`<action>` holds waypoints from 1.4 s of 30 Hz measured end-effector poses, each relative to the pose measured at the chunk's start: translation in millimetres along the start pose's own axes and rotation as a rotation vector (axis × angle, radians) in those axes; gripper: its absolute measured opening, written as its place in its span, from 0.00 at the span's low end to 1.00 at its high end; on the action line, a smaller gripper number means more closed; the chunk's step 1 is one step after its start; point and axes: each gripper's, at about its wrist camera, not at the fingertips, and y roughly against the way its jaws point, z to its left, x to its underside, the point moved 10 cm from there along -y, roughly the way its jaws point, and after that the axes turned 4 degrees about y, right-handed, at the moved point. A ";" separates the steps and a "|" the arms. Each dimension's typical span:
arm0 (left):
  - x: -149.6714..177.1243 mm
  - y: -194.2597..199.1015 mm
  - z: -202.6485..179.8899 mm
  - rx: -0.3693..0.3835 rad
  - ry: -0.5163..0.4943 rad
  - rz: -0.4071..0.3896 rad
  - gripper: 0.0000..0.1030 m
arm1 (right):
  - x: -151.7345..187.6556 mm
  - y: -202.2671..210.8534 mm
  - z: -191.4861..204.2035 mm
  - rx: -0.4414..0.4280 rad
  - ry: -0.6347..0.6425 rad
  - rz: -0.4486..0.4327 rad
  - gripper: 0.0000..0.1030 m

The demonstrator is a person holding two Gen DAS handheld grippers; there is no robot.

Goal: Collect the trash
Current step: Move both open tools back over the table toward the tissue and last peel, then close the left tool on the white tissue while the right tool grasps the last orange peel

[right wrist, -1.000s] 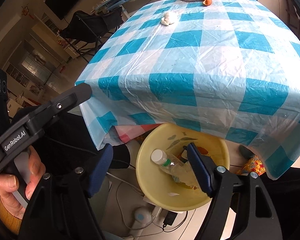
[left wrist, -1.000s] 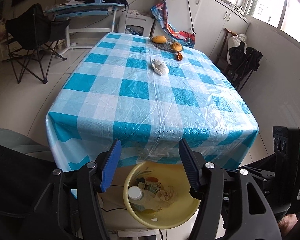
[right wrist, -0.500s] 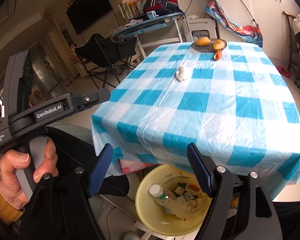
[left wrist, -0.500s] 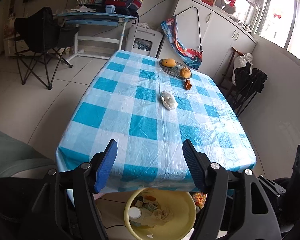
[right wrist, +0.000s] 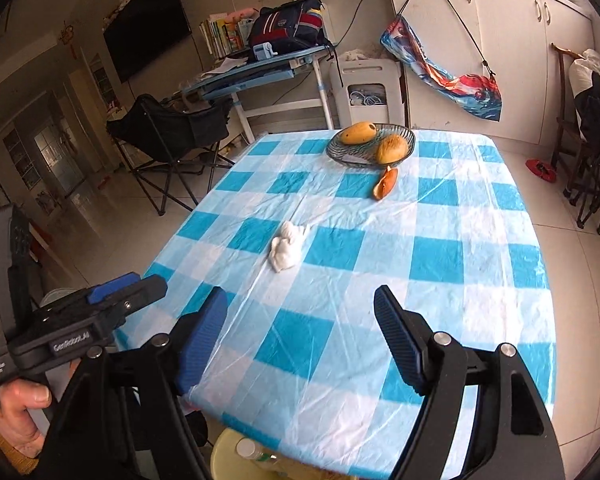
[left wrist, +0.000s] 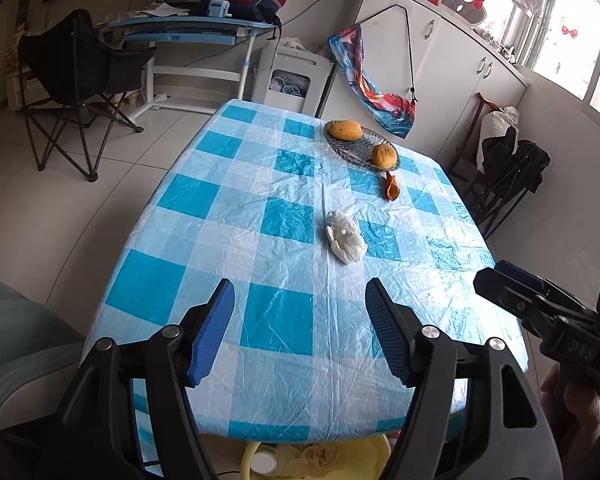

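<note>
Over the table, left wrist view: the left gripper (left wrist: 300, 326) hangs above the near edge of the checked tablecloth (left wrist: 260, 320), jaws spread with nothing between them.
Trash in this view: a crumpled white tissue (left wrist: 346, 236) lies mid-table, ahead and slightly right of the jaws; an orange peel (left wrist: 391, 189) lies beyond it, just beside the glass fruit dish (left wrist: 362, 143).
Bin in this view: the yellow bin (left wrist: 260, 458) peeks out below the table edge, with paper and a bottle cap already in it.
Doing the step well: my judgement is that the tissue is the nearest target; come down with the jaws straddling it and close gently, since it is soft and will squash, and avoid snagging the thin plastic cloth.

Right wrist view: the right gripper (right wrist: 300, 330) also stands wide and empty over the near edge.
Shown only here: the peel (right wrist: 386, 184) reads clearly as a curved wedge apart from the dish (right wrist: 370, 146); the person's left hand (right wrist: 20, 412) grips the other tool's handle.
Shown only in the left view: the bin's contents; here just its rim (right wrist: 236, 460) shows.
</note>
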 end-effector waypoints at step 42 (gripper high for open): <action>-25.7 -147.8 -45.3 -0.096 -0.132 0.119 0.68 | -67.0 -152.3 -88.9 0.067 -0.042 0.148 0.31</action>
